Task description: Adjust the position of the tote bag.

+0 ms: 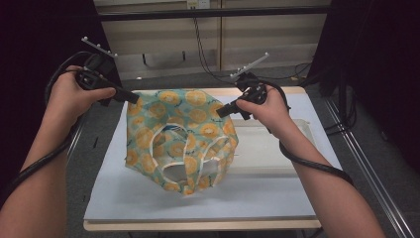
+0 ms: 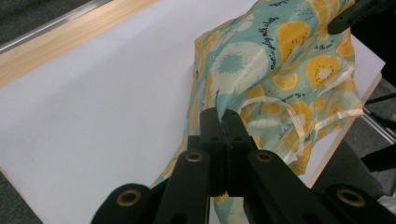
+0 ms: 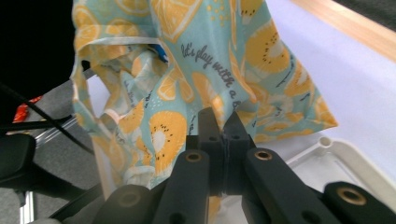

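The thin, crumpled teal garment (image 1: 181, 139) printed with orange citrus slices and edged in pale piping hangs stretched between your hands above the white tabletop (image 1: 277, 193). Your left gripper (image 1: 133, 97) has its black jaws clamped tight on one top corner; your right gripper (image 1: 221, 110) is pinched closed on the other. A shallow white plastic tray (image 1: 277, 148) lies just beside the cloth.

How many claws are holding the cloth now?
2. The left claw pinches the patterned cloth at its upper left corner; the right claw pinches its upper right edge. Both hold it above the table.
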{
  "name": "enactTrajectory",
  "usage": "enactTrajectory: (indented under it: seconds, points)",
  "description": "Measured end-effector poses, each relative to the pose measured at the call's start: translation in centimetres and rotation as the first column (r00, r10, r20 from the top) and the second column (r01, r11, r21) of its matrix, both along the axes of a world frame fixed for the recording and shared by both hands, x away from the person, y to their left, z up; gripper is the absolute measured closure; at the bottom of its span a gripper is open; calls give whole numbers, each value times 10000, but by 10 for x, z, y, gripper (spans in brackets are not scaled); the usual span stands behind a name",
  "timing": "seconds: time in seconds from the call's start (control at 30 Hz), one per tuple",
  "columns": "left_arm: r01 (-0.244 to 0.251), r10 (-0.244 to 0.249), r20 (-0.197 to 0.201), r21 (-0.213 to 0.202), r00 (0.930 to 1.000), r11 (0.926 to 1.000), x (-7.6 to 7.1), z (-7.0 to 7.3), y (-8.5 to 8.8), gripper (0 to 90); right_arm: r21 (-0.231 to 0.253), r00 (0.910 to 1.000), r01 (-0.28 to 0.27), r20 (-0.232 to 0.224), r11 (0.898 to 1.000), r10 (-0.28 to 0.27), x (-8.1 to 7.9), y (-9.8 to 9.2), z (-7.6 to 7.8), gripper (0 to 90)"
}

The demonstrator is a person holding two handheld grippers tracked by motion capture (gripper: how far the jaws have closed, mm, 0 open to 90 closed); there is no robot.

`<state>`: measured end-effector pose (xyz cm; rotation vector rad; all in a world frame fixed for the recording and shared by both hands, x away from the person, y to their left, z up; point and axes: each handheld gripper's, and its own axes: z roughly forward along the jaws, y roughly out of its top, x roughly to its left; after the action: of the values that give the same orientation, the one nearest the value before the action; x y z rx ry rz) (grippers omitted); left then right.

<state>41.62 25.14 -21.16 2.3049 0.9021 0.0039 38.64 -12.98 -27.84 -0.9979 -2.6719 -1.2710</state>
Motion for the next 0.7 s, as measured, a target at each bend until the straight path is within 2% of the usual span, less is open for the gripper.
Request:
enactTrajectory:
  seconds: [0.07, 0.23, 0.3, 0.37, 0.47, 0.63, 0.7]
  points:
    - [-103, 104, 89, -58, 9999, 9999, 4, -2, 1, 895, 30, 10000, 97, -6, 9999, -97, 5, 0, 0, 891]
    - [-440, 440, -9, -146, 9990, 9989, 15, -11, 1, 893, 284, 9993, 324, -219, 9991, -318, 17, 0, -7, 890]
    - [-372, 366, -289, -181, 9989, 9991, 16, -15, 0, 894, 301, 9992, 257, -308, 9992, -248, 19, 2, -11, 888]
    - [-171, 147, -550, -433, 9984, 9989, 17, -18, 0, 894, 64, 9994, 117, -335, 9999, -115, 19, 5, -15, 884]
    - [-181, 159, -425, -529, 9990, 9984, 14, -13, 1, 894, 101, 9989, 10, -463, 9999, -5, 19, 6, -18, 884]
    - [8, -14, -193, -322, 9998, 9995, 10, -2, 2, 896, 362, 9991, 31, -425, 9993, -15, 19, 3, -14, 884]
    - [-231, 229, -69, -231, 9997, 9995, 10, 1, 1, 897, 354, 9995, 74, -308, 9993, -63, 19, 2, -9, 885]
